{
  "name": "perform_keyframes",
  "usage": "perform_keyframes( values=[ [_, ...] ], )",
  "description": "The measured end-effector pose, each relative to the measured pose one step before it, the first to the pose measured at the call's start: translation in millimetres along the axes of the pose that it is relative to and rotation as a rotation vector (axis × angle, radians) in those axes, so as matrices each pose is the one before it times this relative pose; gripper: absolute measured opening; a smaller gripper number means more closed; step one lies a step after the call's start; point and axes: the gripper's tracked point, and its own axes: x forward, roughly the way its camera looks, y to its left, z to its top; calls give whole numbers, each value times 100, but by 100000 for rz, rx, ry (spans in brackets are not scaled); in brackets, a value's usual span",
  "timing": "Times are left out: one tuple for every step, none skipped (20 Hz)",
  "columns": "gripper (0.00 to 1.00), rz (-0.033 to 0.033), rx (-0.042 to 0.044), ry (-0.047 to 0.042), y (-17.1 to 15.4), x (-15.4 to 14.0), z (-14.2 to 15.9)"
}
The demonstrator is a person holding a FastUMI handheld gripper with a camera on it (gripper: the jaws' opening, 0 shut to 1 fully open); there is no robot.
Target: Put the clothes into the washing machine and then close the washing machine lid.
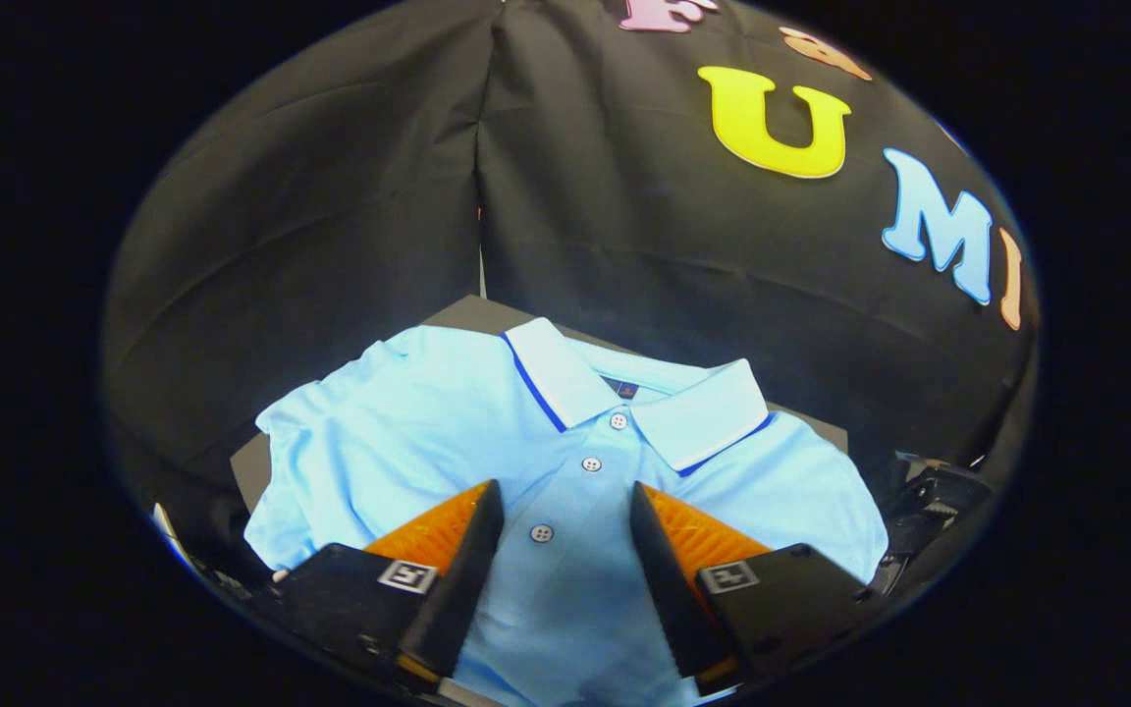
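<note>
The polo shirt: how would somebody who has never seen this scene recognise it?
A dark surface stands before the black cloth wall. On it lies the light blue polo shirt, its buttoned front between the open gripper's fingers. Its white collar has a dark blue stripe.

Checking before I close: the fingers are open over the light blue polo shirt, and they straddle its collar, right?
Not quite. The gripper view shows the gripper open over the light blue polo shirt, but its fingers straddle the button placket; the collar lies beyond them.

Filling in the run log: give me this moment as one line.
stage: before grasp | gripper: open, jaws apart over button placket | polo shirt: light blue, spread flat on dark surface, ungrasped | collar: white, beyond jaws
</note>
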Motion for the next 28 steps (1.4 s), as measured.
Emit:
perform_keyframes(
  values=[
    [43,689,735,370,85,208,82],
    [29,103,-1979,2044,23,-147,-324],
    [29,-186,-1070,-472,-115,-225,237],
    [2,-827,3879,-13,136,217,22],
    [2,-19,1285,-196,143,3,88],
    [2,-253,1362,-565,-55,-138,-136],
    [2,162,216,627,56,-65,44],
    [2,336,1172,25,47,-110,-50],
    [2,884,1788,42,75,-271,131],
    [2,1067,1614,-712,114,-224,237],
    [2,1010,1819,-1005,10,-414,388],
    [2,1243,1164,-1388,87,-586,367],
    [2,1203,938,-2421,-21,-845,874],
    [1,905,256,-3076,184,-925,918],
    [2,936,-716,-2475,174,-797,842],
    [2,1089,-465,-2315,368,-723,754],
    [1,1440,403,-2523,200,-653,884],
    [2,1144,911,-1809,-136,-636,742],
    [1,885,742,-1256,-179,-522,620],
    [1,782,337,-1707,-89,-472,719],
    [1,593,-441,-1562,-116,-601,656],
    [1,327,-691,-1556,454,-652,494],
    [1,224,-909,-2119,397,-796,854],
    [1,250,-752,-1611,228,-467,672],
    [1,237,-220,-2026,97,-502,707],
    [1,55,-400,-1505,-54,-626,785],
    [1,-112,-246,-1805,-23,-803,686],
    [1,-99,-109,-2087,-74,-636,829]
  ],
)
